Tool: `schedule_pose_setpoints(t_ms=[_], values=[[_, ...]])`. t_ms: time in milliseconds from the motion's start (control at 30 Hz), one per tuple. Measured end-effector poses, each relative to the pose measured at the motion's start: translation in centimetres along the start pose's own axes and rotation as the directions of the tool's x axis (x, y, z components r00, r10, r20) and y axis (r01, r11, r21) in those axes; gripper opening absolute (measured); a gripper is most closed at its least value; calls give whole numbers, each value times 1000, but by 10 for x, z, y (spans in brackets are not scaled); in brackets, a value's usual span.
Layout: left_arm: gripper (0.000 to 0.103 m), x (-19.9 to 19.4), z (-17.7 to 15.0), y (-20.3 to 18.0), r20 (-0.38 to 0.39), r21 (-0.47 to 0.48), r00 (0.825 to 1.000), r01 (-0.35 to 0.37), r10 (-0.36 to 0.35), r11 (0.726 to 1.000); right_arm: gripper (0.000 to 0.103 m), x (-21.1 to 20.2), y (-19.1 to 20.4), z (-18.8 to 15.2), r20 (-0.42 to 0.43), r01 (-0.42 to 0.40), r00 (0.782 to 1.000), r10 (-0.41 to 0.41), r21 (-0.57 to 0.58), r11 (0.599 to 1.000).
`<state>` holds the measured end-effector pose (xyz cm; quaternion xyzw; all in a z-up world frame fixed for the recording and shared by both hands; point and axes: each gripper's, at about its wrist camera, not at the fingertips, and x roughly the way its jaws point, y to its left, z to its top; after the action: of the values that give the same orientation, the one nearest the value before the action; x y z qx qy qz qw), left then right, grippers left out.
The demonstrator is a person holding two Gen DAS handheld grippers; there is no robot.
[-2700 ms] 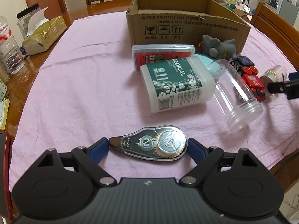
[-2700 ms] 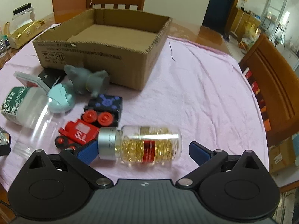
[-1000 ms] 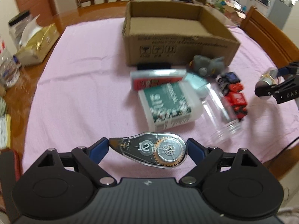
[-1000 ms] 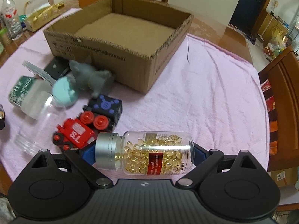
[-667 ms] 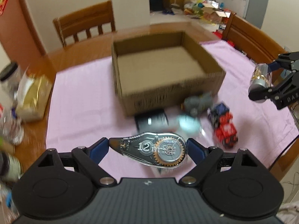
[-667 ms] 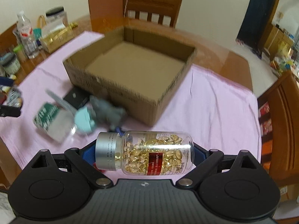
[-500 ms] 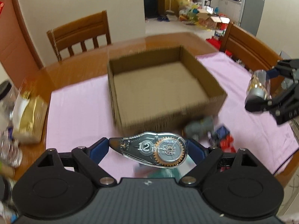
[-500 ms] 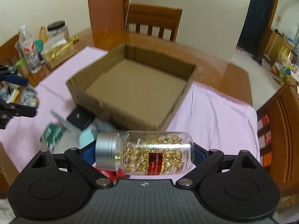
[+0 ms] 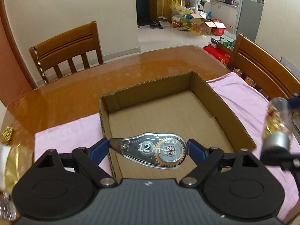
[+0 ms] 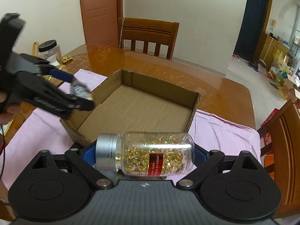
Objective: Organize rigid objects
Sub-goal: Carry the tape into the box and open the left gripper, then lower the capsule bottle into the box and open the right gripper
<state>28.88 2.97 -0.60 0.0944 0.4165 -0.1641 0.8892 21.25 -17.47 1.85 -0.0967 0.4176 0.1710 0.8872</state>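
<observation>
We see a home dining room: a glossy wooden table (image 9: 131,78) with a pink cloth (image 9: 249,101), wooden chairs (image 9: 69,50), and a kitchen with a fridge (image 9: 249,16) behind.

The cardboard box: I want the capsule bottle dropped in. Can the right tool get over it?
Probably yes. The cardboard box is open-topped and bare inside; the right tool, gripping the capsule bottle, hangs at its near edge.

The cardboard box (image 9: 232,116) sat on the cloth (image 9: 71,133), which lay on the tabletop (image 9: 93,86). The left tool (image 9: 150,148) hung over the box's near-left corner, the correction tape (image 9: 151,150) crosswise between its fingers. The right tool (image 10: 144,154) hung at the opposite near corner with the capsule bottle (image 10: 148,153) lying crosswise. A chair (image 9: 65,50) stood behind the tabletop, another chair (image 9: 262,69) to its right.
</observation>
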Motion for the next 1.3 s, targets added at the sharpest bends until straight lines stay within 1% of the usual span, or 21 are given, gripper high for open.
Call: schedule_pose_setpoints(t_ms=[200,300,367,467,533,667,733,867,967,1067,1133,1300], values=[[89,38,14,8,-21,20,1000,17,-16,1000,98,13,1,8,-19,24,1000,-24,36,999],[89,52,18,8,-29,30,1000,9,-8,1000,98,21,0,10,-34,37,999,-35,51,998],[89,57,21,10,-18,28,1000,8,-7,1000,98,24,1,12,-42,46,998,-43,57,997],[91,62,26,14,7,-2,1000,12,-12,1000,98,28,2,15,-51,58,997,-54,66,996],[92,62,27,16,26,-2,999,19,-18,1000,98,32,4,18,-54,66,997,-63,67,996],[92,55,28,21,37,-8,999,30,-29,1000,98,38,7,21,-65,83,995,-79,67,994],[95,49,25,25,40,-17,999,27,-26,1000,98,41,6,22,-70,86,994,-81,70,994],[97,28,13,35,62,-35,998,35,-32,999,98,52,6,27,-81,90,993,-84,73,993],[99,11,2,40,70,-43,997,15,-12,999,98,60,6,32,-90,91,992,-85,67,994],[100,-4,-11,47,86,-58,996,-20,25,998,98,71,7,41,-102,90,991,-83,68,994],[100,-12,-20,51,101,-75,994,-35,43,997,98,77,6,47,-107,87,991,-79,72,994],[101,-24,-38,65,100,-135,992,-58,72,989,98,101,6,64,-130,98,988,-87,80,992]])
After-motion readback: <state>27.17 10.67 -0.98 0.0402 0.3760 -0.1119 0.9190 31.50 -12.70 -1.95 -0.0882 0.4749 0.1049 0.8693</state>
